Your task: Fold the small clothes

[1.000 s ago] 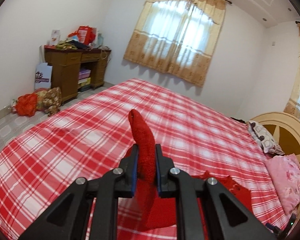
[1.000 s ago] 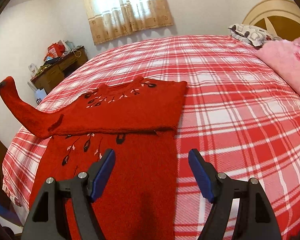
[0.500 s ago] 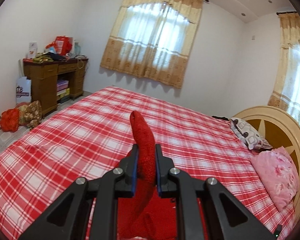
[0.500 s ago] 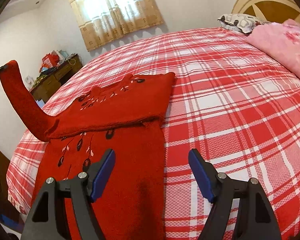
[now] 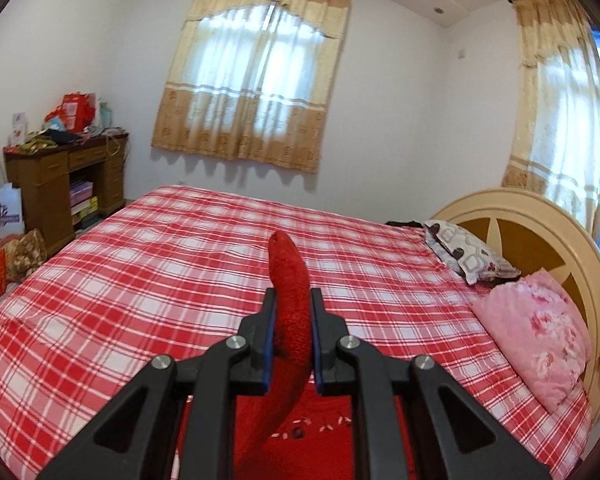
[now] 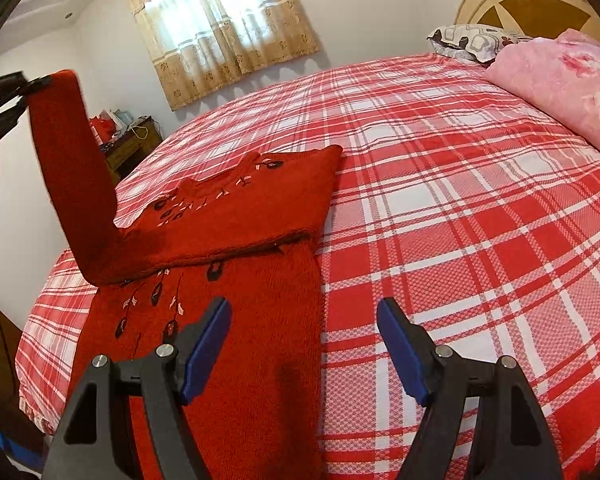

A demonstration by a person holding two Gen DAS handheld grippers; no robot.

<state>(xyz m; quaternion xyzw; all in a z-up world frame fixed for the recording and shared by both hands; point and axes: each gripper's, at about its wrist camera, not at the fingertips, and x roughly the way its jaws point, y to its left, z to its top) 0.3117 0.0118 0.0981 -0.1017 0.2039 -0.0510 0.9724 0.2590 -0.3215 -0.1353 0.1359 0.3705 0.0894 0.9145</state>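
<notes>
A small red knitted sweater (image 6: 236, 216) with dark flower embroidery lies on the red plaid bed (image 6: 460, 208), its right side folded over. My left gripper (image 5: 293, 308) is shut on the sweater's left sleeve (image 5: 290, 280), which stands up between its blue pads. In the right wrist view that sleeve (image 6: 70, 172) rises steeply from the sweater to the left gripper (image 6: 40, 82) at the far left edge, beside a hand. My right gripper (image 6: 304, 320) hovers open above the sweater's lower right edge, with nothing between its fingers.
Pink floral bedding (image 6: 560, 84) and a patterned pillow (image 6: 472, 38) lie by the cream headboard (image 5: 540, 232). A cluttered wooden desk (image 5: 64, 176) stands by the far wall, with bags (image 5: 8, 260) on the floor beside it. Curtained windows (image 5: 256, 80) are behind the bed.
My left gripper has carried the sleeve upward and across, so it now stands steeper above the sweater. The right gripper has barely moved and stays open.
</notes>
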